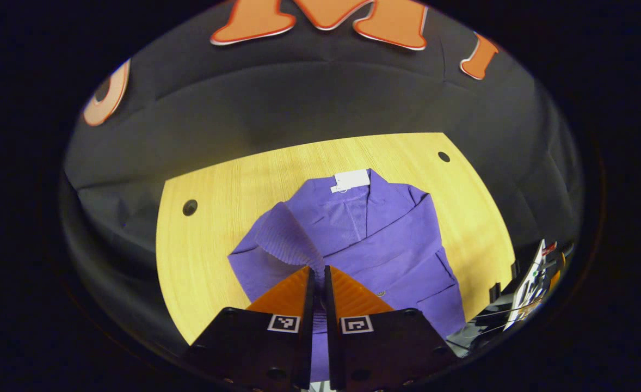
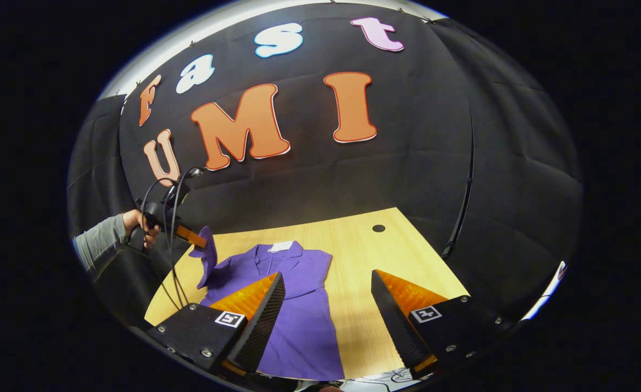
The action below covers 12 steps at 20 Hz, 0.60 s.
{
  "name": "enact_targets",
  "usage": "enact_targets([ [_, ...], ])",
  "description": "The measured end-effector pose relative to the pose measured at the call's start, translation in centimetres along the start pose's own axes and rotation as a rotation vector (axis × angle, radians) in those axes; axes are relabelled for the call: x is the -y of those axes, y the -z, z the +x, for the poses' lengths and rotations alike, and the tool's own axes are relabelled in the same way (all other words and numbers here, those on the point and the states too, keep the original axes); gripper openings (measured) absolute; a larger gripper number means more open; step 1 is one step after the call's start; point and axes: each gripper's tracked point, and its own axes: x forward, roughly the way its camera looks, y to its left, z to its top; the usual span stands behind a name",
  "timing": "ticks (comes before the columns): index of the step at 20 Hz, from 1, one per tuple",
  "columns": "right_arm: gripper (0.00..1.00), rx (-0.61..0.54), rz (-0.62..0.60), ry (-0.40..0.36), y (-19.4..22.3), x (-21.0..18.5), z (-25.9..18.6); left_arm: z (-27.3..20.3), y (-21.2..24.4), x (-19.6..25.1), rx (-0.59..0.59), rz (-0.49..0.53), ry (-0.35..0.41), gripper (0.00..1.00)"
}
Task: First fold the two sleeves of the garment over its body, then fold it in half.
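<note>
Table (image 1: 206, 256) of pale wood fills the floor of the booth, with a small dark hole (image 1: 190, 207) near each far corner. Spread on it lies the purple garment (image 1: 386, 245), collar toward the back wall and hem toward the camera side; in the right gripper view its body (image 2: 299, 321) runs from the middle of the tabletop down to the near edge. The right sleeve is folded in over the body, as the left gripper view shows along the garment's right side. The left sleeve (image 1: 288, 234) is lifted off the wood: its ribbed cloth rises in a fold and runs down into the left gripper (image 1: 319, 277), whose two fingers stand almost together with the cloth pinched between them. From the right gripper view the same left gripper (image 2: 192, 237) hangs above the table's left side, held by a hand (image 2: 138, 223) in a grey sleeve (image 2: 100, 242), cables looping from it, and the purple sleeve end (image 2: 207, 256) droops from its tip down to the garment's shoulder.

The right gripper (image 2: 326, 305) is held over the near edge of the table with its fingers spread wide and nothing between them; the garment's lower body lies under its left finger (image 2: 260, 316), bare wood under the gap. A white tag (image 1: 351, 179) sits at the collar.
</note>
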Motion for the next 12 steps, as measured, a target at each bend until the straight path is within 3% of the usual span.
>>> enact_targets([
  [3, 0.95, -0.013, 0.017, 0.007, 1.0, 0.5, -0.2, -0.6, -2.1, 4.0, 0.016, 0.051, 0.054, 0.13],
  [12, 0.95, -0.013, 0.114, 0.035, 1.8, 3.6, -0.8, 4.0, -6.2, 14.9, 0.041, 0.155, 0.161, 0.13],
])
